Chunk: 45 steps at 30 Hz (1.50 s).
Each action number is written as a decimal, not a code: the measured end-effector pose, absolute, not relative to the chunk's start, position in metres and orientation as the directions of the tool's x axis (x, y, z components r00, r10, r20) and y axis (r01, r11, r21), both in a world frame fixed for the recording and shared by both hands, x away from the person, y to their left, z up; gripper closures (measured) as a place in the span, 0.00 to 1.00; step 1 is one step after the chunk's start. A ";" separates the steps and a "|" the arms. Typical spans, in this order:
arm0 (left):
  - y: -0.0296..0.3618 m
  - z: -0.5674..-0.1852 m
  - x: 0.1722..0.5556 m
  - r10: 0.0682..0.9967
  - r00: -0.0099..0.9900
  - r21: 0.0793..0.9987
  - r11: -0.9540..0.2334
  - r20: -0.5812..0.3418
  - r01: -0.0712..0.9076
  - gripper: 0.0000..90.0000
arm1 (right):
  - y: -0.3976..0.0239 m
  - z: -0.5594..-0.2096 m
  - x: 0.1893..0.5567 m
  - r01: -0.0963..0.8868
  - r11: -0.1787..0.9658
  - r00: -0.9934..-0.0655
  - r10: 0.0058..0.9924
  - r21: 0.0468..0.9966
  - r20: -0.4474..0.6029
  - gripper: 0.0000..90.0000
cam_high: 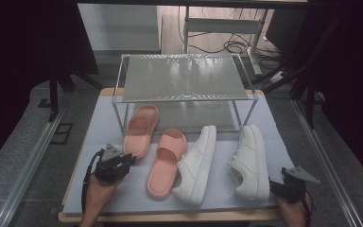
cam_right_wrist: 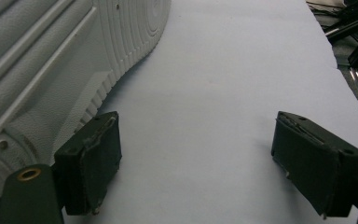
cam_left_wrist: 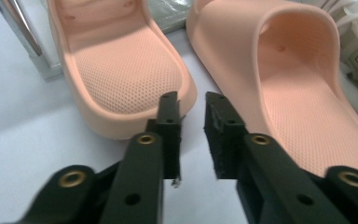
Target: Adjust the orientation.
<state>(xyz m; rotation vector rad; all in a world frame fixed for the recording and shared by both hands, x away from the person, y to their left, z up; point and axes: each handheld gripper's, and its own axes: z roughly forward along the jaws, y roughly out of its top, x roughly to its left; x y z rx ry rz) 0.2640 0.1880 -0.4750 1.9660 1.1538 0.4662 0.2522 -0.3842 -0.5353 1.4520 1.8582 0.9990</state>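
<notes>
Two pink slippers lie on the white mat, one [cam_high: 142, 130] with its toe under the rack, the other [cam_high: 166, 163] to its right. My left gripper [cam_high: 130, 158] is at the near heel of the left slipper [cam_left_wrist: 121, 70]. In the left gripper view its jaws [cam_left_wrist: 191, 100] stand narrow around that heel's right rim, with a thin gap still showing at the right pad. The second slipper [cam_left_wrist: 298, 79] lies just right of them. My right gripper [cam_high: 273, 185] rests open and empty [cam_right_wrist: 196, 135] by the right white sneaker [cam_high: 251, 161], whose ribbed sole [cam_right_wrist: 74, 51] is at its left.
A second white sneaker [cam_high: 196, 165] lies between the slippers and the right one. A clear two-tier rack [cam_high: 184, 78] with chrome legs [cam_left_wrist: 23, 32] stands at the back of the mat [cam_high: 104, 127]. The table's wooden edge [cam_high: 170, 217] runs along the front.
</notes>
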 end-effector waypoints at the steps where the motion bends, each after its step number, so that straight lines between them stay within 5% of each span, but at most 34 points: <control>1: 0.189 -0.476 0.263 0.852 0.519 0.784 -0.274 -0.071 0.557 0.90 | -0.384 -0.535 0.252 0.541 0.130 -0.246 0.969 0.831 0.008 0.17; 6: 0.192 -0.483 0.261 0.856 0.512 0.776 -0.279 -0.066 0.565 0.99 | -0.384 -0.535 0.252 0.541 0.131 -0.246 0.969 0.831 0.008 0.17; 45: 0.174 -0.501 0.312 0.886 0.461 0.786 -0.244 -0.057 0.568 1.00 | -0.384 -0.535 0.252 0.541 0.130 -0.246 0.969 0.831 0.009 0.17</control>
